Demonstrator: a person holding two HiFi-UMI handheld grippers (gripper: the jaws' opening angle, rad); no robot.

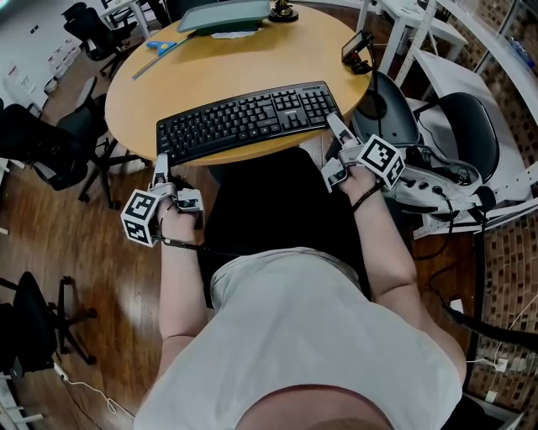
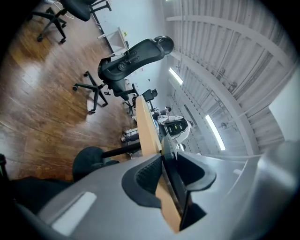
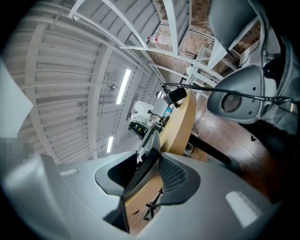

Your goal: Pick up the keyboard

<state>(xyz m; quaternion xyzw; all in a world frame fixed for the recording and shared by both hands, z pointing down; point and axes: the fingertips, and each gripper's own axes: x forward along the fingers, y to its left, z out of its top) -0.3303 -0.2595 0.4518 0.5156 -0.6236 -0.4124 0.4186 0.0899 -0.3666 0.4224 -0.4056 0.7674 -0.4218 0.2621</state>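
A black keyboard (image 1: 248,120) lies flat along the near edge of the round wooden table (image 1: 252,59). My left gripper (image 1: 161,165) is at the keyboard's left end and my right gripper (image 1: 334,128) at its right end. In the left gripper view the left gripper (image 2: 169,159) straddles the table edge (image 2: 145,126) and the dark keyboard (image 2: 177,187), with a gap on the keyboard side. In the right gripper view the right gripper (image 3: 152,157) likewise straddles the keyboard (image 3: 140,178) and the table edge (image 3: 180,122). Neither gripper's pads press on the keyboard. Both stand open.
On the far side of the table lie a grey-green tray (image 1: 223,15), a blue tool (image 1: 164,46) and a black device (image 1: 357,49). Office chairs stand at the left (image 1: 59,143) and right (image 1: 466,126). My body is close to the table's near edge.
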